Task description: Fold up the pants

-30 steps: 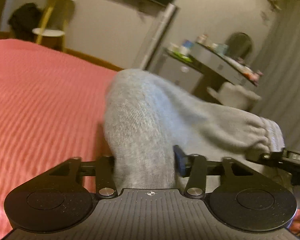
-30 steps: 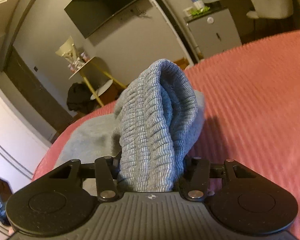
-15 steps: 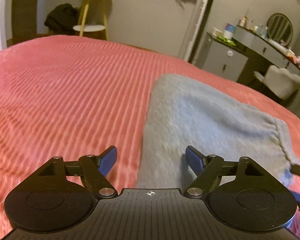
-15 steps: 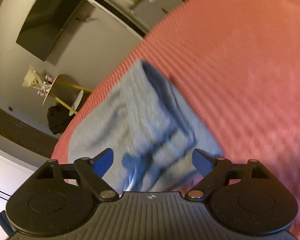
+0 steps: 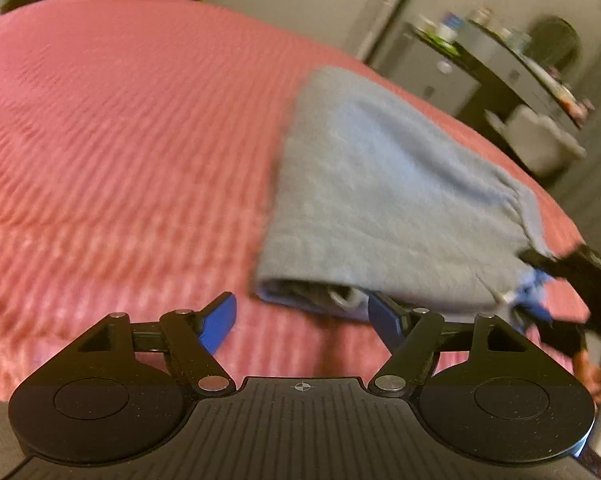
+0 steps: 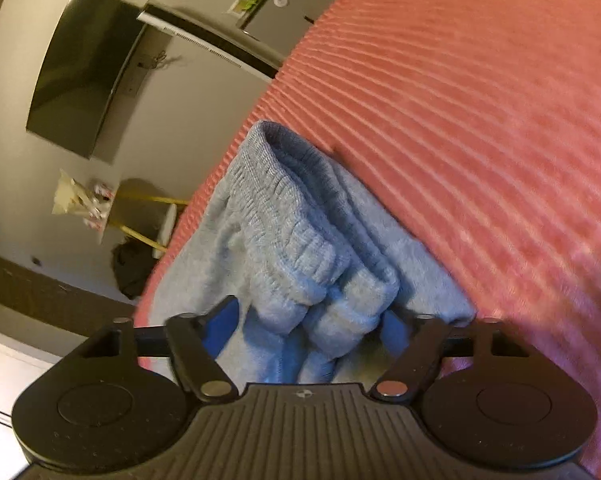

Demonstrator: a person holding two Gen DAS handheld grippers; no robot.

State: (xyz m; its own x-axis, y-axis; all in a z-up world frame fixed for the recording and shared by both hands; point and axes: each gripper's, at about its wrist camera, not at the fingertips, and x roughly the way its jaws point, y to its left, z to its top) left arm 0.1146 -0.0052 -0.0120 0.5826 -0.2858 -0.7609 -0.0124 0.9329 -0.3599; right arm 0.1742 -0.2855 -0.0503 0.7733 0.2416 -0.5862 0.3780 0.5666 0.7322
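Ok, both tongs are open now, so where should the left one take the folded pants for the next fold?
Probably the near folded edge of the pants, approached low from the front. The layers stack there, facing the left tongs, whose jaws stand open, so one pinch could catch them all.

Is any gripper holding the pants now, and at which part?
Neither: left gripper and right gripper are open; pants lie on the bed.

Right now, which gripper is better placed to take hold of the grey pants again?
Probably right. The right gripper is open with the ribbed cuffs between its fingers. The left gripper, also open, sits beside the grey pants.
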